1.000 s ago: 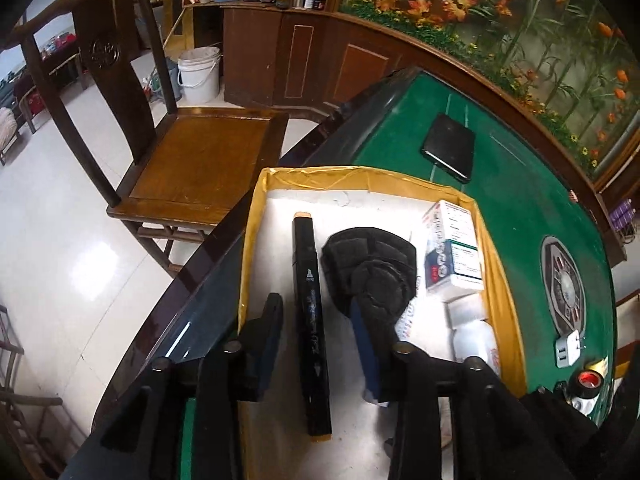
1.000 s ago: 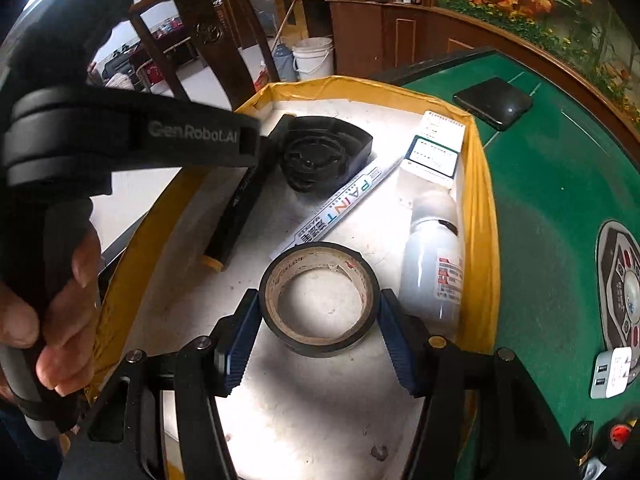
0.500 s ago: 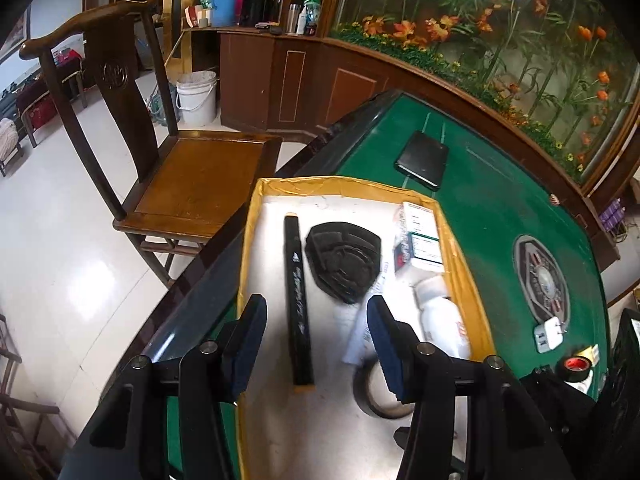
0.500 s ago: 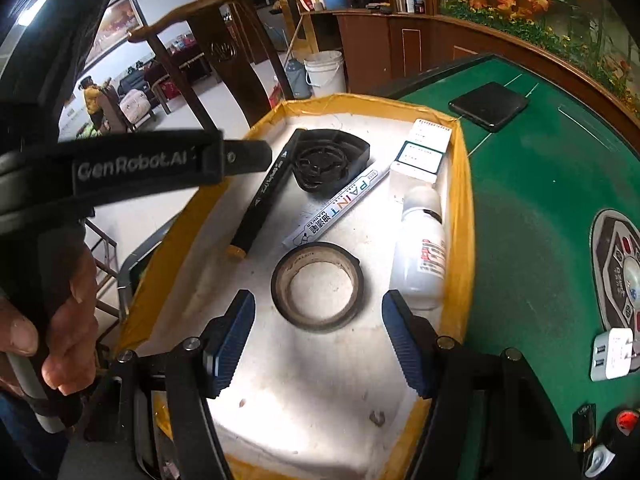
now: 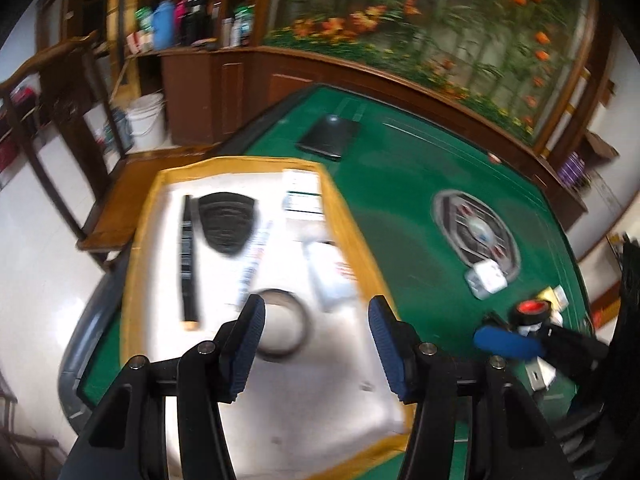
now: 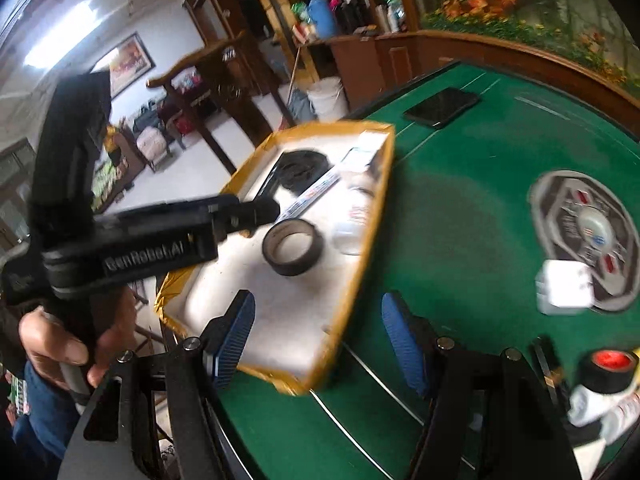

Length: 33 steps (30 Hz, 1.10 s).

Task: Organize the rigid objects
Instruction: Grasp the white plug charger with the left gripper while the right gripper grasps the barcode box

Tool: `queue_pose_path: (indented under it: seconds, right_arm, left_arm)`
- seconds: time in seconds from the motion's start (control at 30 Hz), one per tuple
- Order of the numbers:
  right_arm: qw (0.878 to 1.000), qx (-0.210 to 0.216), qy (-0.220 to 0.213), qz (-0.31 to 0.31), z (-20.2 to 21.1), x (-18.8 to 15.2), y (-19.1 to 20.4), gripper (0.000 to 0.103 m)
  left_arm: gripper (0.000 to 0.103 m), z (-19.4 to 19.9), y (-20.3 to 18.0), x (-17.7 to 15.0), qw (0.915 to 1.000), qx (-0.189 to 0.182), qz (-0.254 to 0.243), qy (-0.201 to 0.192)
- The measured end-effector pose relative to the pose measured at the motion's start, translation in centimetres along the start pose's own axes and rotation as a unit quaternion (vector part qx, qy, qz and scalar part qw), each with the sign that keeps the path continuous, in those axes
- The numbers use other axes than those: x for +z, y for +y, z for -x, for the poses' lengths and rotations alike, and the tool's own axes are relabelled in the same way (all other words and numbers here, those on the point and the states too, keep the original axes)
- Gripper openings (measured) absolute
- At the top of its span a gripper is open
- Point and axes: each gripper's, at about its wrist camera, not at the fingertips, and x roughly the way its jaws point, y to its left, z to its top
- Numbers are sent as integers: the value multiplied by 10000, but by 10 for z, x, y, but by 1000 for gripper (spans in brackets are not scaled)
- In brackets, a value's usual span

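- Sitting flat in the near part of the yellow-rimmed tray [image 5: 144, 216], the black tape roll [image 5: 280, 326] lies apart from every pad; beyond it lie a white paint pen [image 5: 252, 264], a white bottle [image 5: 330, 276], a black marker [image 5: 188, 264], a black shield-shaped piece [image 5: 227, 222] and a white box [image 5: 303, 194].
- The left gripper [image 5: 316, 346] hangs above the tray's near end, its jaws about half spread after widening just now, with nothing between them.
- The right gripper [image 6: 318, 344] has also just opened to a middling gap and is empty; the tray's near corner and bare green table [image 6: 460, 216] show between its pads.
- Judging by this, six things are already gathered in the tray and both hands look free for the next item.
- Left to do, most likely: a white charger [image 6: 564, 288] on the table's round emblem, a second tape roll with a red centre [image 6: 610, 368], and small white items beside it at the right edge.
- A dark flat slab [image 6: 440, 106], well away at the far side, may or may not belong to the job.
- Motion blur smears both views: labels are unreadable, and the cluster by the red-centred roll is cut off by the frame, so its pieces cannot be counted.
- A hand [image 6: 60, 344] holds the left gripper's handle, which hides part of the tray in the right view.
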Motion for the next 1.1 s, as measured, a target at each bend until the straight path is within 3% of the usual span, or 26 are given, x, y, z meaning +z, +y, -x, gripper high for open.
queue_pose_path:
  seconds: [0.13, 0.23, 0.43, 0.53, 0.7, 0.8, 0.97, 1.1]
  right_arm:
    - [9989, -78, -342, -314, 38, -16, -38, 66]
    - [9959, -373, -577, -581, 67, -34, -77, 66]
    - [9792, -882, -1231, -1353, 134, -73, -162, 66]
    - [9654, -1039, -1417, -1925, 148, -91, -206, 66]
    - [9474, -1148, -1388, -2645, 149, -107, -249, 66]
    - [9455, -812, -1500, -2774, 155, -111, -251, 66]
    - [9396, -948, -1670, -2833, 165, -116, -253, 66]
    - [9326, -856, -1688, -3072, 168, -121, -263, 66]
  left_arm:
    - [62, -5, -41, -16, 9986, -260, -441, 106]
    - [62, -12, -74, -31, 9944, -444, -928, 228]
    - [63, -29, -144, -57, 9766, -931, -1866, 527]
    - [63, -44, -175, -55, 9692, -805, -2232, 654]
    - [63, -65, -195, -20, 9748, -613, -2061, 587]
    - [64, -86, -201, -4, 9721, -423, -2215, 648]
    - [67, -126, -210, 9, 9593, 23, -2680, 886]
    - [68, -149, -214, 9, 9539, 124, -2836, 975]
